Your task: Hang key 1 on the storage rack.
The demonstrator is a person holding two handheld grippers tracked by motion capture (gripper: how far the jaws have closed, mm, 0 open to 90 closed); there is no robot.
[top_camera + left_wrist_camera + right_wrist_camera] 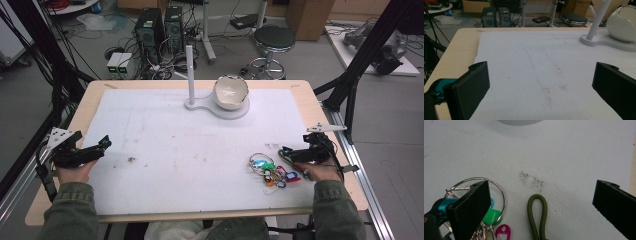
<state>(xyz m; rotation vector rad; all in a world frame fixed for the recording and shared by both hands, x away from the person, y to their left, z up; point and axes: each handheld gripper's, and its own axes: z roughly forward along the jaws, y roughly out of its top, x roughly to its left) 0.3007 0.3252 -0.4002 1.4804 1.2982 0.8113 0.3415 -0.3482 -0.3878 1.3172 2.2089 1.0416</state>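
Your right gripper (541, 205) hangs with fingers spread over the key bunch (272, 169) at the lower right of the high view; centre on the olive cord loop (537, 213) before closing. Your left gripper (540, 86) idles, fingers spread, above bare tabletop (456, 50)

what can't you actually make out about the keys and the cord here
- Key bunch: in the high view too small to count keys or tags; in the right gripper view the left jaw covers part of the metal ring and the bottom edge cuts off the rest.
- Olive cord loop: its lower end runs off the bottom edge of the right gripper view, so what it attaches to is unclear.
- Right gripper: whether it touches the cord, too small.
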